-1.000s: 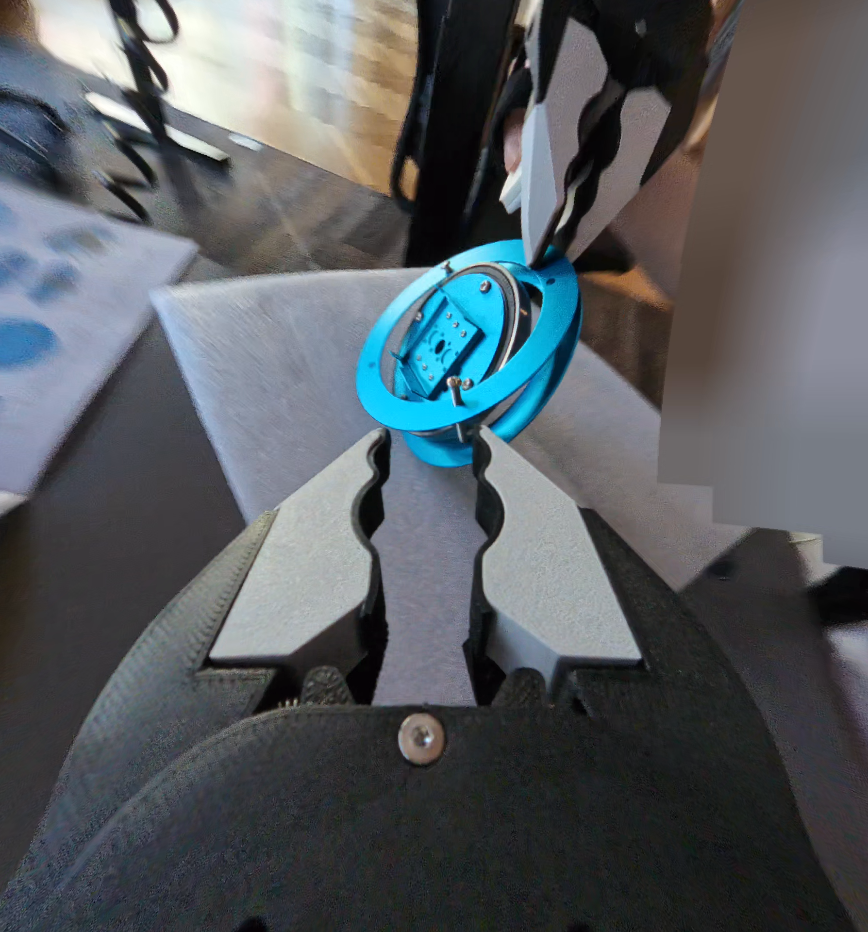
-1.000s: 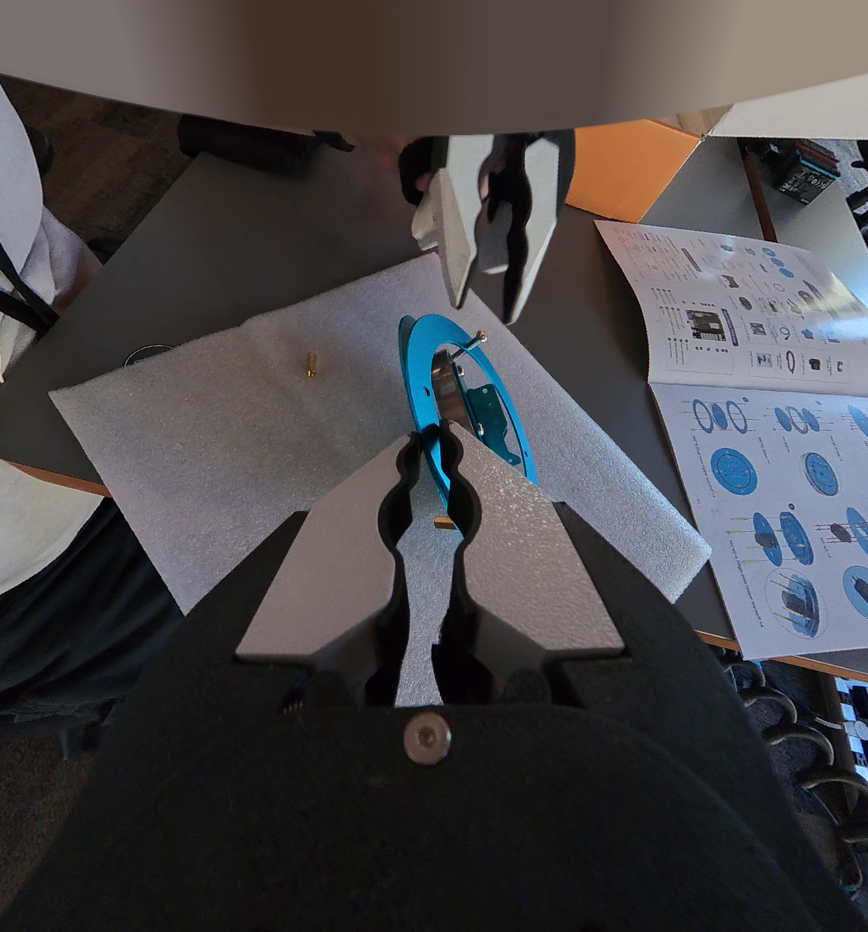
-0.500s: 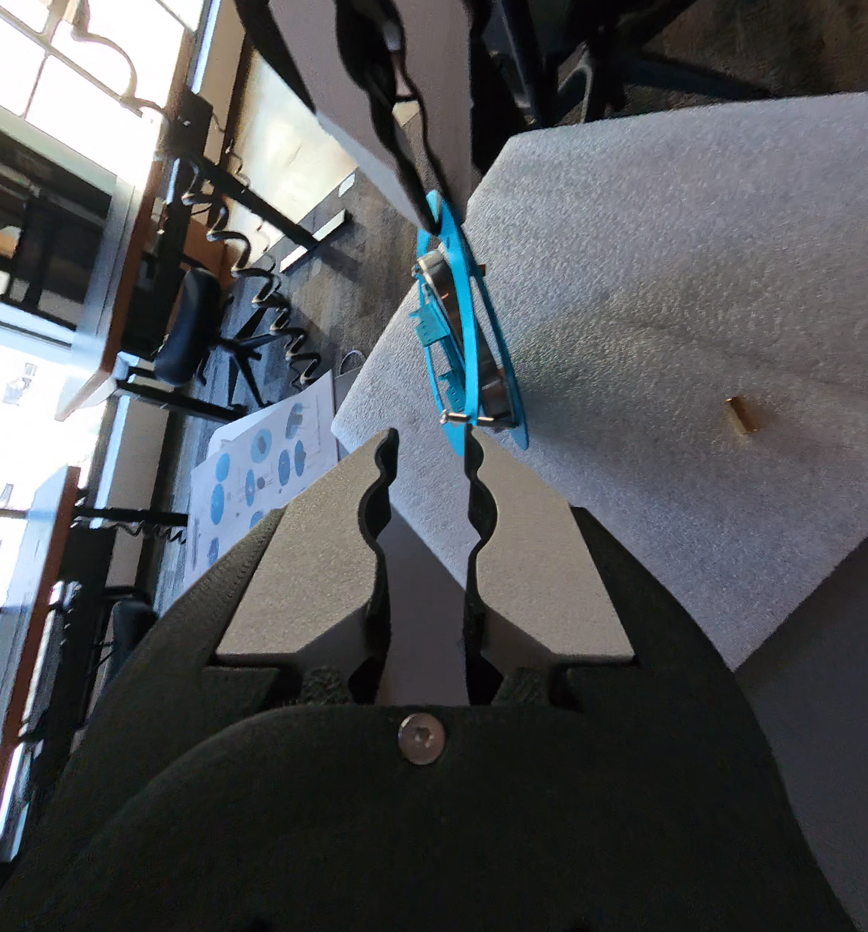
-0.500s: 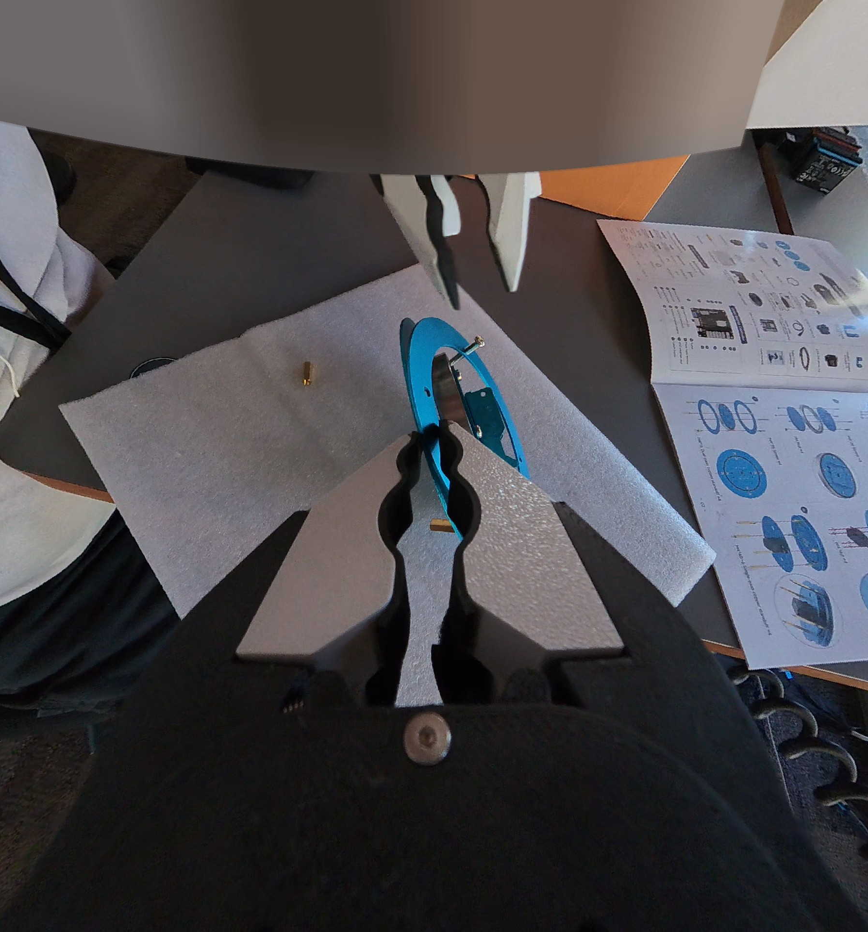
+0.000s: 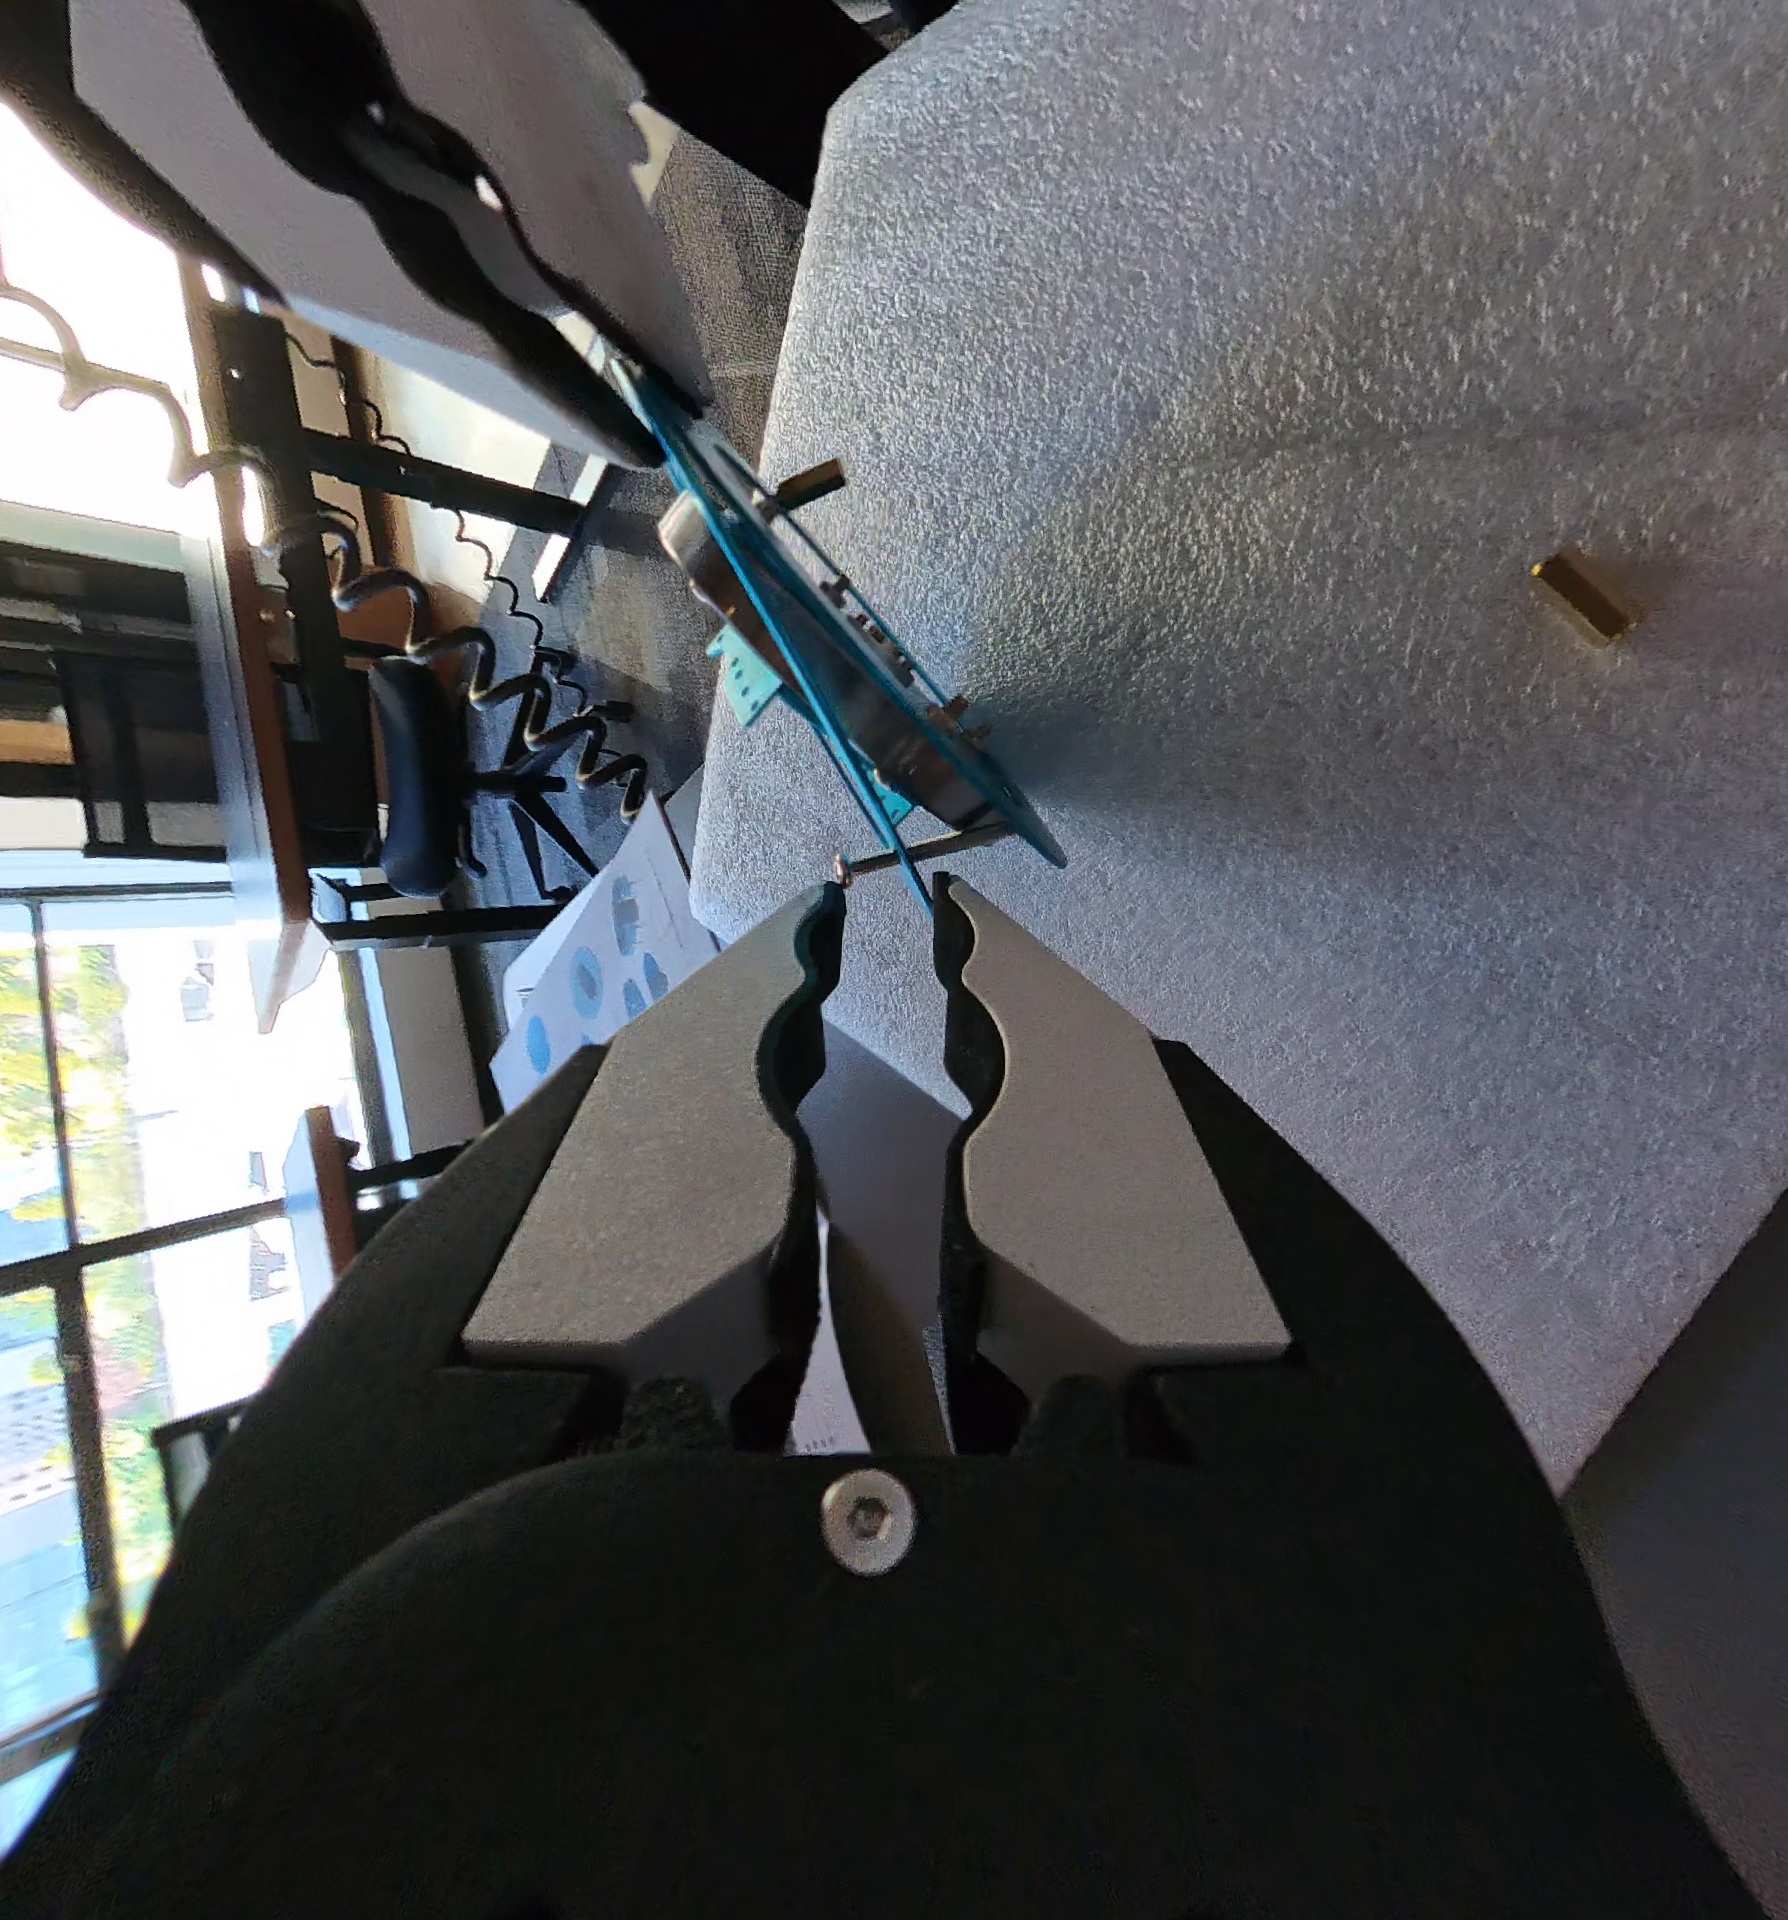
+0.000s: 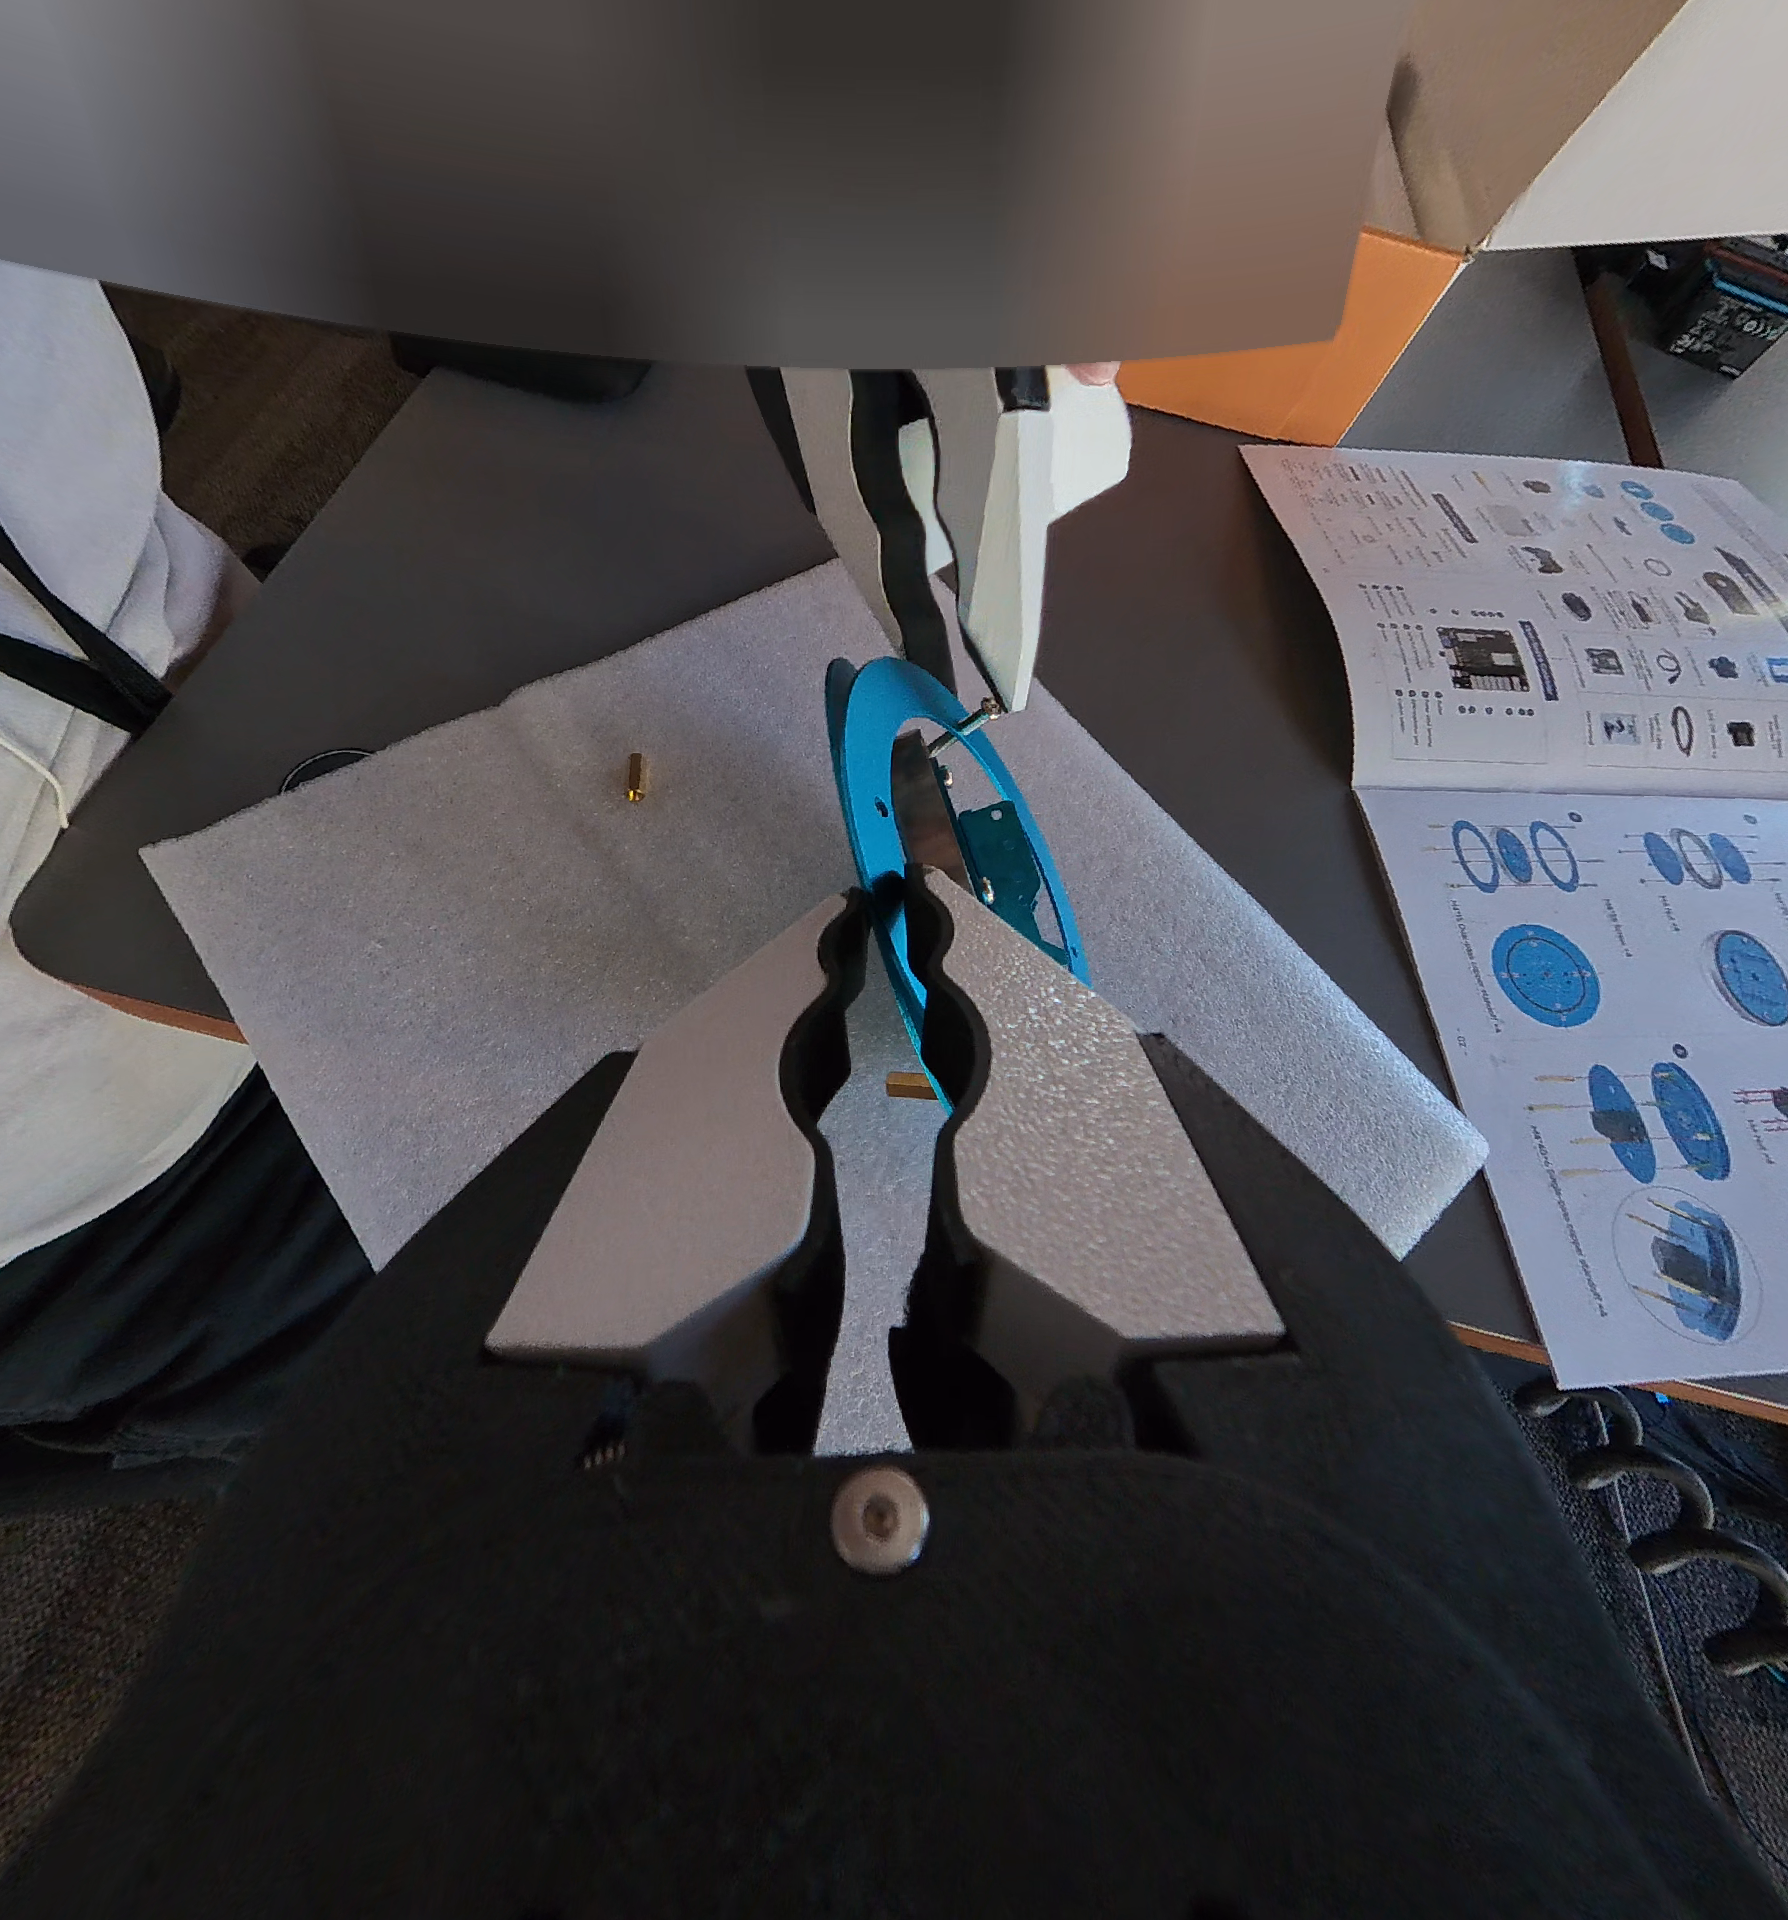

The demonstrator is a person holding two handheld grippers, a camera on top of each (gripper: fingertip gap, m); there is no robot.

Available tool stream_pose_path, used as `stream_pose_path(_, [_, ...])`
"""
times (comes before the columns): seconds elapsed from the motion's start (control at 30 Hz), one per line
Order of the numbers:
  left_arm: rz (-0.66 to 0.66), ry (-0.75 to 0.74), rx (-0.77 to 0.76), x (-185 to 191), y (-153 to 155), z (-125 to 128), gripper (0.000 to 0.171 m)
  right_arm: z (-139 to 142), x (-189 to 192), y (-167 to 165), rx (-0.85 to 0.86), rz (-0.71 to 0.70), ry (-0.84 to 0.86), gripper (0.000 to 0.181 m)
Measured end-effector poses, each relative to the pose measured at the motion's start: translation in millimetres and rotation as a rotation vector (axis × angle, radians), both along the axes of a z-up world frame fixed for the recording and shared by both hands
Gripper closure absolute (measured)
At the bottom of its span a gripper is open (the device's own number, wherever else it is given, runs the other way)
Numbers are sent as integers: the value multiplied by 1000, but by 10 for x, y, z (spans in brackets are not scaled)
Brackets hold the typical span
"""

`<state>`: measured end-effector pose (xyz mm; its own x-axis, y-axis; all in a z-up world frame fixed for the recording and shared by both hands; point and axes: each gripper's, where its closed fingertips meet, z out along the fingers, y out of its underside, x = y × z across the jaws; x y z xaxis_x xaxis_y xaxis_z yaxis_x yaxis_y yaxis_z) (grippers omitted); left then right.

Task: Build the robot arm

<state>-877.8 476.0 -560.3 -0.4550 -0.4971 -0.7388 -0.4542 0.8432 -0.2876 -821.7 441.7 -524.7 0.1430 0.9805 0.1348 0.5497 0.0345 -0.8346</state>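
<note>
Left wrist view: the left gripper (image 5: 885,899) stands spread at the near rim of the blue ring assembly (image 5: 828,665), its tips flanking a long screw (image 5: 911,854), gripping nothing.

Right wrist view: the right gripper (image 6: 895,894) pinches the ring's rim, holding it on edge over the foam sheet (image 6: 474,914). A loose brass standoff (image 6: 635,776) lies apart.

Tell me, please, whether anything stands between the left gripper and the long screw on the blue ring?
Nothing visible does: the left gripper is open right at the long screw sticking out of the blue ring, which the right gripper holds on edge.
</note>
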Motion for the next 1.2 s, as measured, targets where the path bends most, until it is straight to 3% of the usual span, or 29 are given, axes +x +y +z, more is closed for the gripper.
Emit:
stream_pose_path(0.27, [-35,29,51,-5,-31,7,157,-19,-5,-46,3,8,-17,175])
stream_pose_path(0.37, [-40,59,24,-15,-26,1,160,-24,-13,-59,-2,12,-16,175])
stream_pose_path(0.4, [-42,80,18,-32,-18,-8,171,-25,-14,-60,-1,12,-18,175])
stream_pose_path(0.63, [-20,70,-47,-37,-27,-24,171,-24,-11,-57,1,3,-17,175])
stream_pose_path(0.83, [106,34,-234,-107,22,12,171,-4,-4,-18,3,-15,-11,175])
stream_pose_path(0.97, [304,-56,-540,-205,71,84,171,9,-9,6,-8,-25,2,176])
stream_pose_path(1.07, [355,-145,-805,-227,13,209,164,28,0,52,-7,-47,11,177])
stream_pose_path(1.2, [404,-143,-879,-244,-39,131,171,36,7,76,-21,-54,28,177])
